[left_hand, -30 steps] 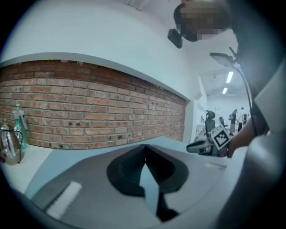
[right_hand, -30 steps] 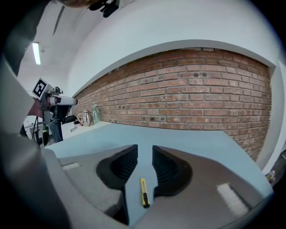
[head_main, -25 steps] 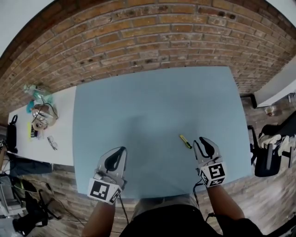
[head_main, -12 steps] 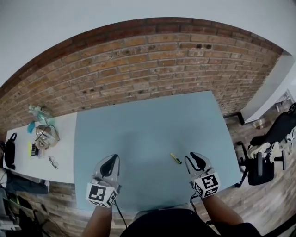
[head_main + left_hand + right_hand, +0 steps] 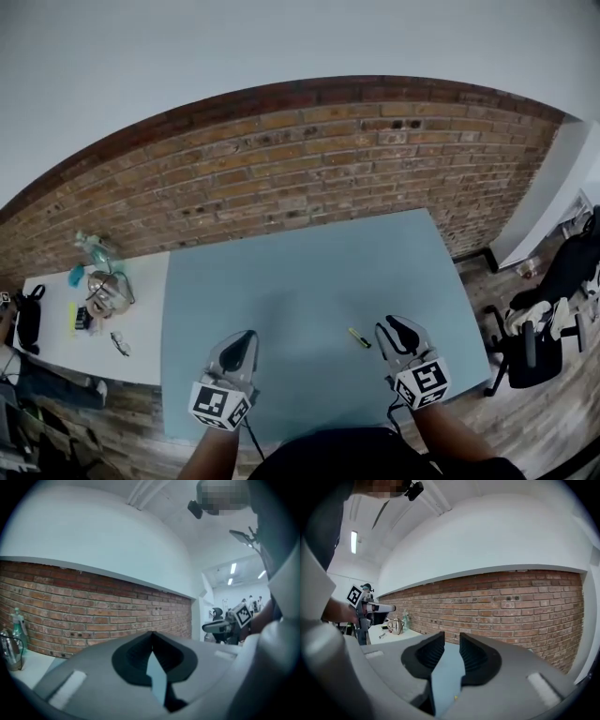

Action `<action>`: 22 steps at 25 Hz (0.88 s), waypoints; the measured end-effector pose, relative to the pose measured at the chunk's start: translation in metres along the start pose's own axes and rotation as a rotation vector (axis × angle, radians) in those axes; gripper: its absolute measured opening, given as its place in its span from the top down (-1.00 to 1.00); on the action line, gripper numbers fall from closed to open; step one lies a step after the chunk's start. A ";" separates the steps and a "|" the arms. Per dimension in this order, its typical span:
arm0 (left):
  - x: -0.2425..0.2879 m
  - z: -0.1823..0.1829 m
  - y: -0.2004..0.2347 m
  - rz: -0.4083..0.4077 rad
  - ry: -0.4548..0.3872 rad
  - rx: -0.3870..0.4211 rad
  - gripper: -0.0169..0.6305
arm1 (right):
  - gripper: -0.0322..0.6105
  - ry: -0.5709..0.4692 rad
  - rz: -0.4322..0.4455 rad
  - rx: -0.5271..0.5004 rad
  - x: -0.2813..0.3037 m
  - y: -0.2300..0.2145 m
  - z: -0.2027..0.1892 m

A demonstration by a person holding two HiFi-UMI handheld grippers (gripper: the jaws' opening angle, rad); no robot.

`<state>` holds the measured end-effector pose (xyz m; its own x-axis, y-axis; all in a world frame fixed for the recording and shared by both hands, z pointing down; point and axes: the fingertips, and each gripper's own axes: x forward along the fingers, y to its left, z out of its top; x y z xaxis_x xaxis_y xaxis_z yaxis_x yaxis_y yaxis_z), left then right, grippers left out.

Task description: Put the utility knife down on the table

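Observation:
A small yellow utility knife (image 5: 359, 338) lies flat on the light blue table (image 5: 309, 272), near the front right. My right gripper (image 5: 389, 324) hovers just to the knife's right, apart from it. In the right gripper view its jaws stand a narrow gap apart (image 5: 451, 641) with nothing between them, only blue tabletop and a yellow speck low in the gap. My left gripper (image 5: 246, 336) is held over the front left of the table, far from the knife. The left gripper view shows its tips (image 5: 151, 634) pressed together and empty.
A white side table (image 5: 145, 309) on the left carries a bottle, a metal pot (image 5: 108, 291) and small items. A brick wall (image 5: 309, 159) runs behind both tables. A black chair (image 5: 553, 319) stands on the wooden floor at right.
The head view has tilted up, showing more wall. Both grippers stay near the table's front edge and the knife lies in the same place beside the right gripper.

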<state>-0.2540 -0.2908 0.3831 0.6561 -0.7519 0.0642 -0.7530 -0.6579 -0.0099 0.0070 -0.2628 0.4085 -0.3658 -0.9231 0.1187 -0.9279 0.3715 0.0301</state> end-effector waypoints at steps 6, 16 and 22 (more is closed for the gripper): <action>-0.009 -0.005 -0.007 0.020 0.020 -0.009 0.94 | 0.62 -0.021 -0.016 -0.004 -0.003 -0.003 0.005; -0.008 -0.014 -0.017 0.020 0.036 -0.017 0.94 | 0.75 -0.017 -0.024 0.002 -0.005 0.011 -0.004; -0.008 -0.012 -0.020 0.009 0.051 0.000 0.94 | 0.88 -0.011 -0.042 0.049 0.001 0.013 -0.014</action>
<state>-0.2450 -0.2714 0.3946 0.6458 -0.7549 0.1145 -0.7590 -0.6510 -0.0104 -0.0043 -0.2573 0.4227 -0.3270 -0.9389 0.1072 -0.9448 0.3274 -0.0142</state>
